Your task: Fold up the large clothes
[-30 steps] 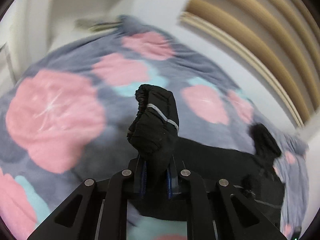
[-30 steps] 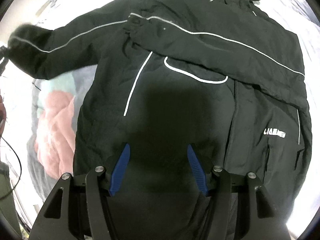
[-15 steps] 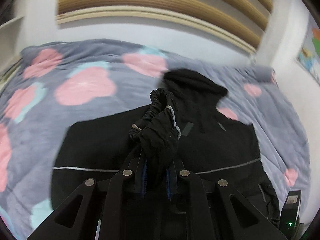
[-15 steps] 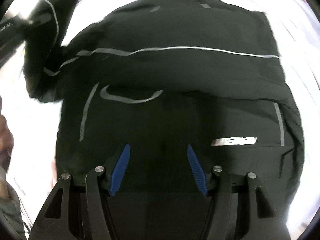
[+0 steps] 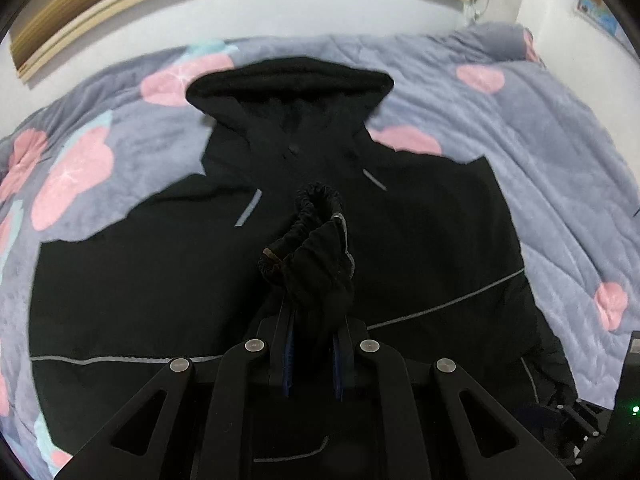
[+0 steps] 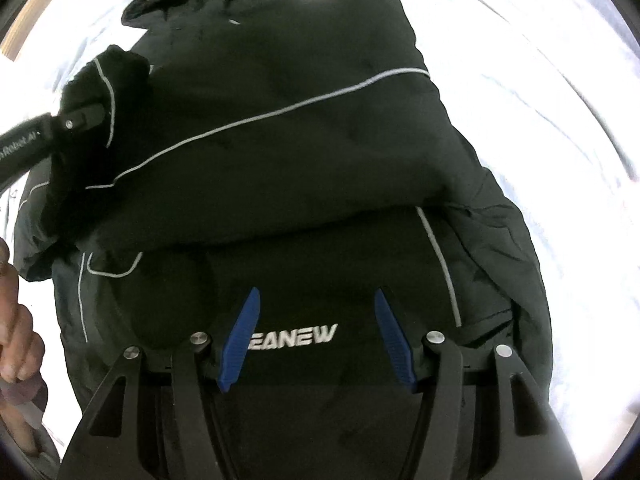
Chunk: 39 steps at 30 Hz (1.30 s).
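A black hooded jacket with thin grey piping lies spread on the bed, hood towards the wall. My left gripper is shut on the jacket's sleeve cuff, which bunches up above its fingers, over the middle of the chest. In the right wrist view the same jacket fills the frame, and one sleeve lies folded across its front. The left gripper holds the cuff at the upper left there. My right gripper hangs open above the white chest logo, nothing between its blue pads.
A grey blanket with pink and teal shapes covers the bed under the jacket. A white wall with a wooden trim runs behind the bed. A hand shows at the left edge of the right wrist view.
The left gripper has swung the cuff from off to the side of the jacket over to its chest, dragging the sleeve across. The right gripper's view has slid down the jacket to the logo.
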{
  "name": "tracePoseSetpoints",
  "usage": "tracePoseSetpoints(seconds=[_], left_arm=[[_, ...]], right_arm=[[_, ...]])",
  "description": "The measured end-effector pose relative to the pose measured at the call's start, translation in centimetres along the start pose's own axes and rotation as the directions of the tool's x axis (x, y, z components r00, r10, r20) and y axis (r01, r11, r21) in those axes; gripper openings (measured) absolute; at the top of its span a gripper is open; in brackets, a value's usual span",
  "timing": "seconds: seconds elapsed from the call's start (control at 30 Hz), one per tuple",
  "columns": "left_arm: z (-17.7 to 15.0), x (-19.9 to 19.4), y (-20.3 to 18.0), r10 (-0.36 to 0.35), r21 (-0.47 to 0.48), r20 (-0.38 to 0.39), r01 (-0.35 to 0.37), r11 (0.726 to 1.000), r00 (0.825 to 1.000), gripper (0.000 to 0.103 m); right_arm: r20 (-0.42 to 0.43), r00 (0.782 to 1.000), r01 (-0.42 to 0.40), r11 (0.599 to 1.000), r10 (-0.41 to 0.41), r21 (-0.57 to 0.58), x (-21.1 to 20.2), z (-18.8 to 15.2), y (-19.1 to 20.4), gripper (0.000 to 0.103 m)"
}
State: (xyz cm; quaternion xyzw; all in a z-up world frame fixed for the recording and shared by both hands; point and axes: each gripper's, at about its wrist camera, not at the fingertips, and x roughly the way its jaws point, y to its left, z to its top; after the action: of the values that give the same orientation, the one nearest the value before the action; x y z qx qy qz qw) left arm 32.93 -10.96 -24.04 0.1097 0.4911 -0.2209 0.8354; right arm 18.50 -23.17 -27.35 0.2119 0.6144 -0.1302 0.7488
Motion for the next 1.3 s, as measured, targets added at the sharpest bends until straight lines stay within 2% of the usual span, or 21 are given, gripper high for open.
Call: tracePoseSetpoints(seconds=[0.13,0.2,0.23,0.27,0.33,0.37,0.47,0.57,0.63,0.7,0.77,0.8,0.87,0.93,1.13,1.3], left_arm=[[-0.2,2.0,-1.2,0.018,0.026,-0.036,-0.017,1.000,0.999,0.014],[-0.4,3.1,-1.6,0.016,0.028,-0.067,-0.014,0.999,0.998,0.018],[-0.5,3.4,-1.6,0.004,0.021,-0.081,-0.003,1.000,0.997,0.026],[-0.6,3.8,-1.6,-0.022,0.010,-0.108,0.023,1.000,0.994,0.040],[-0.7,4.3,-1.7,-0.120,-0.032,-0.159,0.117,0.993,0.980,0.052],[-0.8,4.2,-1.7,-0.160,-0.053,-0.169,0.153,0.987,0.973,0.054],[-0.8,2.7,-1.2,-0.219,-0.093,-0.160,0.206,0.974,0.963,0.055],[-0.8,0.3,0.7,-0.225,-0.127,-0.117,0.210,0.969,0.967,0.057],[-0.8,-1.2,2.1,-0.186,-0.132,-0.092,0.173,0.976,0.978,0.057],[-0.6,-2.5,3.4,-0.114,-0.133,-0.086,0.102,0.986,0.990,0.057],[0.1,-3.9,4.3,0.008,-0.128,-0.084,-0.018,0.992,0.996,0.057],[0.4,-4.5,4.5,0.058,-0.123,-0.080,-0.068,0.990,0.995,0.057],[1.1,-6.4,4.8,0.187,-0.109,-0.054,-0.192,0.975,0.981,0.057],[1.7,-8.2,5.3,0.246,-0.115,-0.027,-0.248,0.962,0.969,0.057],[2.3,-10.8,6.8,0.266,-0.148,-0.008,-0.265,0.953,0.964,0.057],[1.7,-10.9,8.0,0.261,-0.167,-0.026,-0.261,0.951,0.965,0.057]], right_arm=[[-0.016,1.000,-0.012,1.000,0.012,0.002,0.8,0.5,-1.2,0.062],[-0.019,1.000,-0.015,1.000,0.015,0.003,1.2,0.6,-1.3,0.062],[-0.020,1.000,-0.018,1.000,0.018,0.006,1.3,0.7,-1.4,0.062],[-0.020,1.000,-0.022,1.000,0.022,0.008,1.3,0.8,-1.5,0.062],[-0.014,0.999,-0.031,0.999,0.031,0.015,1.0,1.2,-1.7,0.062],[-0.007,0.999,-0.037,0.999,0.038,0.018,0.8,1.5,-1.9,0.062],[0.020,0.998,-0.065,0.998,0.065,0.023,-0.1,2.4,-2.2,0.062],[0.059,0.993,-0.105,0.994,0.104,0.014,-1.0,4.0,-1.6,0.064],[0.080,0.987,-0.142,0.990,0.141,0.000,-1.2,5.2,-0.8,0.065],[0.088,0.980,-0.176,0.984,0.178,-0.022,-0.9,6.3,0.8,0.068],[0.090,0.974,-0.206,0.978,0.209,-0.044,-0.6,7.3,2.7,0.068],[0.091,0.969,-0.226,0.973,0.230,-0.053,-0.5,7.8,3.6,0.068],[0.091,0.964,-0.241,0.967,0.249,-0.084,-0.3,8.7,5.4,0.069],[0.094,0.965,-0.235,0.966,0.245,-0.105,-0.1,8.8,7.1,0.071],[0.098,0.970,-0.216,0.972,0.224,-0.089,0.8,9.7,8.6,0.081],[0.033,0.975,-0.217,0.975,0.219,-0.055,3.5,10.6,9.5,0.082]])
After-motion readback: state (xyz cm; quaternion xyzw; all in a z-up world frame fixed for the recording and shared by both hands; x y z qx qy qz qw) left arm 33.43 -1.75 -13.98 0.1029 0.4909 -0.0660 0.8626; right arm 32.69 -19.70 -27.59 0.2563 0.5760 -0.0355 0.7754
